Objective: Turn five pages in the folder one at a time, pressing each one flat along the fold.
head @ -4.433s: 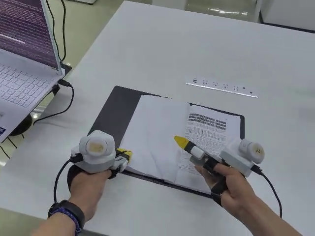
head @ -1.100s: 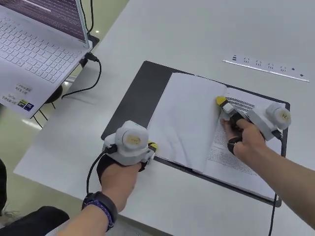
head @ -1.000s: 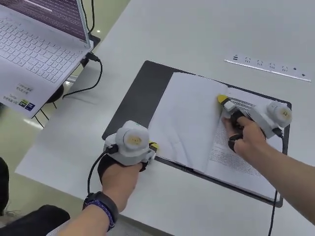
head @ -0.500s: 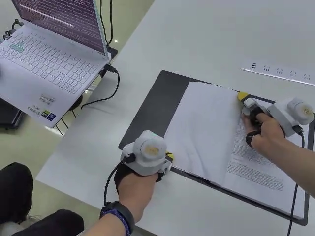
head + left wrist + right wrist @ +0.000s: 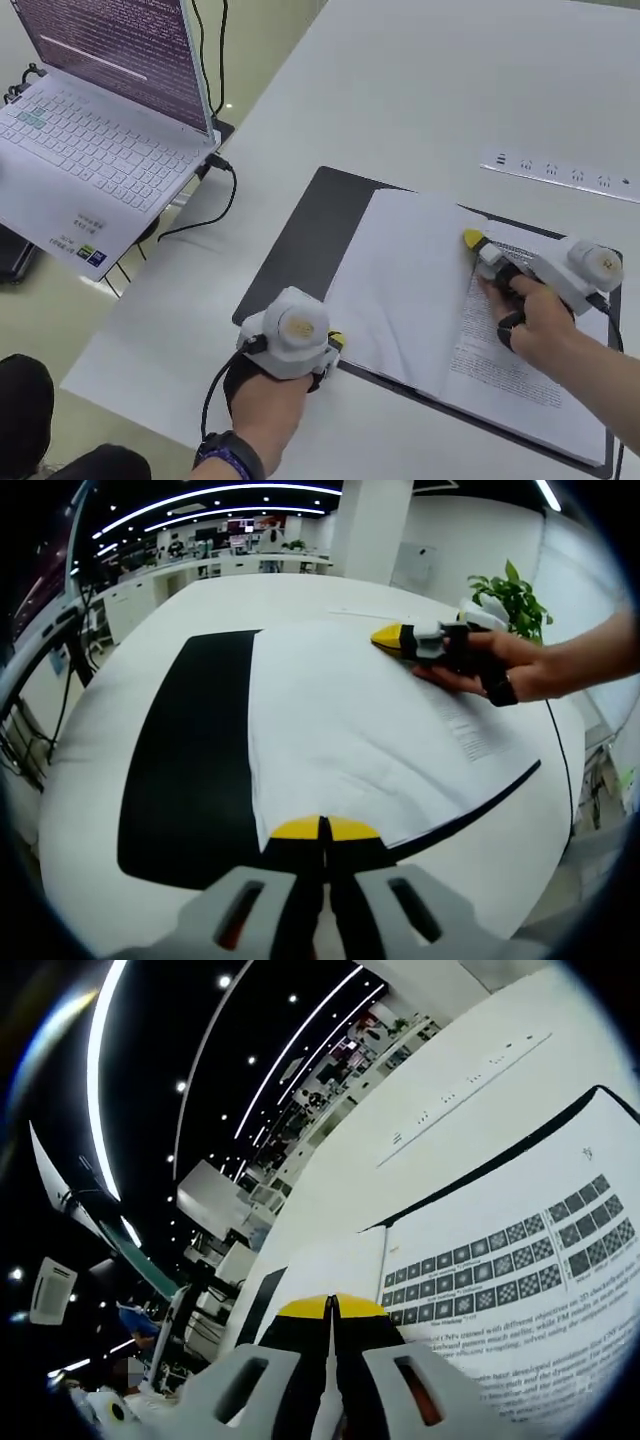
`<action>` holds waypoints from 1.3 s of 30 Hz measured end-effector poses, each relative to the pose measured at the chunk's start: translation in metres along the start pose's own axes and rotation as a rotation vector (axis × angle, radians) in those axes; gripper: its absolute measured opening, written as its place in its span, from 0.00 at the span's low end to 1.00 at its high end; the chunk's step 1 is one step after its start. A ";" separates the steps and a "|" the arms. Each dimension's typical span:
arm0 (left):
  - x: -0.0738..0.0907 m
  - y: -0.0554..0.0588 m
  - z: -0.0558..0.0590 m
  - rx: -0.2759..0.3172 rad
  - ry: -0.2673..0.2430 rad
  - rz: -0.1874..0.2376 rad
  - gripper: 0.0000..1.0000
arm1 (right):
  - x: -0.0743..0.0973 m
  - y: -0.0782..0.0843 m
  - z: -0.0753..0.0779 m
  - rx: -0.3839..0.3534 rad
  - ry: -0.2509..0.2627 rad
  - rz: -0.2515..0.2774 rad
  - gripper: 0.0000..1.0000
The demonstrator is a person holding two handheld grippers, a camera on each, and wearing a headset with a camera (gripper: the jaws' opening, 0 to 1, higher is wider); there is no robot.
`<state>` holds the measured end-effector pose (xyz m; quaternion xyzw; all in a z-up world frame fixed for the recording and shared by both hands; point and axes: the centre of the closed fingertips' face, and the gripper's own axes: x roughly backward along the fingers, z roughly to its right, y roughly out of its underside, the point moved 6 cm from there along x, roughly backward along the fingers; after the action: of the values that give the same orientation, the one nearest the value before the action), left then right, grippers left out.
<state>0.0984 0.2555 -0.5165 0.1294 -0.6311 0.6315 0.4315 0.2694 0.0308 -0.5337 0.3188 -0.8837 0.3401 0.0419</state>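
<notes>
Left gripper view showed us the left gripper with jaws together at the near edge of the folder, open on the table. Our right gripper, jaws likewise together, rested on the printed page beside the fold.

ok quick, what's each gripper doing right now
Left gripper: closed, tips at the near edge of the blank page.
Right gripper: closed, tips at the fold, holding nothing.

Folder cover: matt black, smooth. Pages: white matt paper, faintly creased. Table: smooth white surface with slight sheen.
</notes>
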 end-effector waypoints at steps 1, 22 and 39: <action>0.000 0.000 0.000 0.001 -0.001 0.000 0.00 | 0.002 0.002 0.000 -0.003 -0.006 -0.001 0.00; 0.000 0.000 0.001 -0.006 -0.012 0.000 0.00 | 0.064 0.052 -0.051 -0.026 -0.075 -0.006 0.00; 0.000 0.001 0.000 0.005 -0.002 0.005 0.00 | 0.089 0.085 -0.041 -0.033 -0.107 -0.061 0.00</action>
<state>0.0979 0.2553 -0.5174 0.1295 -0.6305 0.6339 0.4289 0.1424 0.0569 -0.5249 0.3628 -0.8800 0.3063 0.0100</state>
